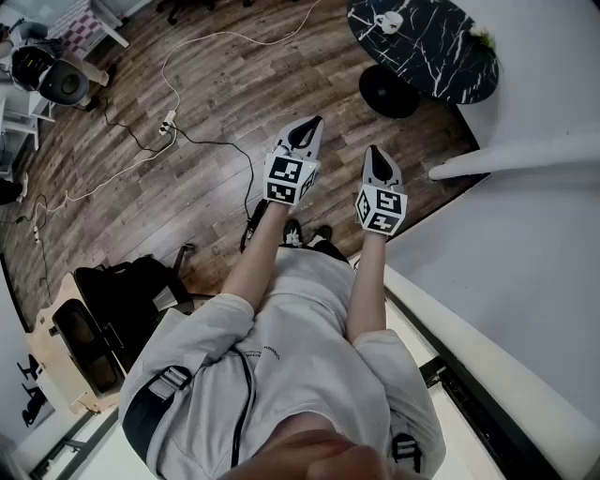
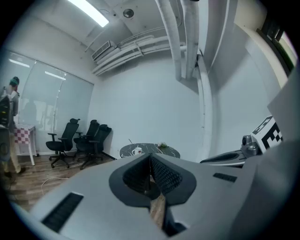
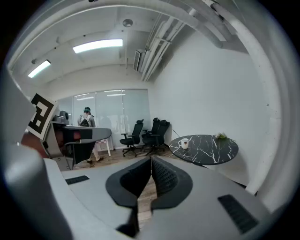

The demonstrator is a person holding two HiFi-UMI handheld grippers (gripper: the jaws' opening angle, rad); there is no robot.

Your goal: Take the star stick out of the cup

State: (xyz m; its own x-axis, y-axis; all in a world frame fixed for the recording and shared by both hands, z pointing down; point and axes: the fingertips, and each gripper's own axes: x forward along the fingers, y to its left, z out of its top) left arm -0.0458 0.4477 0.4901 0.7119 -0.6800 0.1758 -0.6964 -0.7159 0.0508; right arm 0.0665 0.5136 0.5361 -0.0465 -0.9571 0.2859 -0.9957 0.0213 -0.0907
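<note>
A white cup (image 1: 387,21) stands on a round black marble table (image 1: 441,56) at the far right of the room. In the gripper views the cup (image 2: 137,151) (image 3: 183,143) is small and far off, and a thin stick (image 3: 174,131) leans out of it; its star end is too small to make out. I hold both grippers out over the wooden floor, well short of the table. My left gripper (image 1: 312,122) (image 2: 150,157) is shut with nothing in it. My right gripper (image 1: 374,150) (image 3: 151,159) is also shut and empty.
A white cable with a power strip (image 1: 169,122) runs across the floor. A black bag (image 1: 131,291) and a wooden box (image 1: 56,361) sit at the lower left. Office chairs (image 3: 152,133) stand behind the table. A person (image 3: 86,119) stands by a desk. A white wall (image 1: 525,234) runs along the right.
</note>
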